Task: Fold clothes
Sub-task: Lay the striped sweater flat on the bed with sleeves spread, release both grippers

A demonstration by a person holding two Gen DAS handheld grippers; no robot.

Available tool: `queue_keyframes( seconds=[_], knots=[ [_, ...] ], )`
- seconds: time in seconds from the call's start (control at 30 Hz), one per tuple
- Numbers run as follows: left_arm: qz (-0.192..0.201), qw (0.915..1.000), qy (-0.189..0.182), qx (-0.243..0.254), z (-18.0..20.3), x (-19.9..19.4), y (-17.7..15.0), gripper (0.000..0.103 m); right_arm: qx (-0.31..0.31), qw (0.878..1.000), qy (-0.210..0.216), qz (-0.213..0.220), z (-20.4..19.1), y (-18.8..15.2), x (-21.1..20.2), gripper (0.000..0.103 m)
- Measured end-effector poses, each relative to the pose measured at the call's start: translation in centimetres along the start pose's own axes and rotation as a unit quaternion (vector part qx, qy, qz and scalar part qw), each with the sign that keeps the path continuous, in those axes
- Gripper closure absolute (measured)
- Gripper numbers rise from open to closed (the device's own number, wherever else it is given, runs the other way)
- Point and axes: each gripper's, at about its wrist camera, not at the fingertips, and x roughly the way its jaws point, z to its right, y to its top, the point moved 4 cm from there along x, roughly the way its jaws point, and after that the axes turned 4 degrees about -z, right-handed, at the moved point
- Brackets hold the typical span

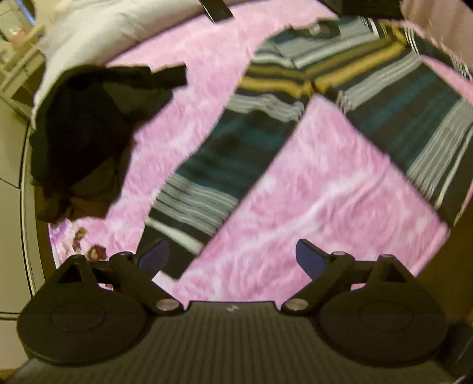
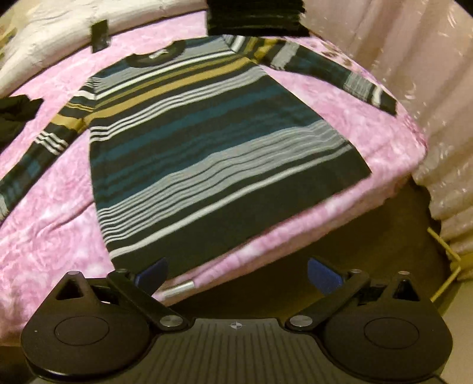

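A striped long-sleeved sweater (image 2: 212, 147) in teal, grey, mustard and dark bands lies flat on the pink bedspread (image 2: 53, 236), both sleeves spread out. My right gripper (image 2: 236, 273) is open and empty just in front of the sweater's hem at the bed's edge. In the left wrist view the sweater's sleeve (image 1: 212, 177) runs diagonally toward my left gripper (image 1: 232, 260), which is open and empty, with its left fingertip close over the cuff.
A crumpled black garment (image 1: 82, 138) lies on the bedspread (image 1: 310, 201) to the left, also seen in the right wrist view (image 2: 14, 118). A stack of dark folded clothes (image 2: 254, 17) sits beyond the collar. White pillows (image 2: 59, 32) are at the back; a curtain (image 2: 428, 73) hangs on the right.
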Motion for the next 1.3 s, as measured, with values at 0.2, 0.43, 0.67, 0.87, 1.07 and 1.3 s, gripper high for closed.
queue_keyframes(
  seconds=[0.2,0.43,0.67,0.87,1.07,1.3],
  knots=[
    [0.040,0.9982,-0.020,-0.041,0.2,-2.8,1.9,0.007,-0.029,0.998,0.018,0.047,-2.0,1.2,-3.1,0.000],
    [0.083,0.9944,-0.050,-0.042,-1.2,-5.3,3.1,0.006,-0.038,0.995,0.028,0.087,-6.3,2.6,-6.5,0.000],
    [0.114,0.9924,-0.047,0.001,-5.0,-7.5,2.2,0.005,-0.030,0.994,0.019,0.108,-11.9,2.5,-9.0,0.000],
    [0.111,0.9930,-0.030,0.023,-8.3,-7.9,-0.3,0.005,-0.034,0.994,0.021,0.103,-15.8,1.2,-9.7,0.000],
    [0.102,0.9941,-0.029,0.022,-10.5,-7.7,-3.0,0.005,-0.059,0.995,0.029,0.078,-18.9,-0.3,-9.5,0.000],
    [0.086,0.9957,-0.032,0.008,-11.5,-6.9,-5.1,0.005,-0.078,0.995,0.023,0.055,-19.8,-2.1,-8.9,0.000]
  ],
)
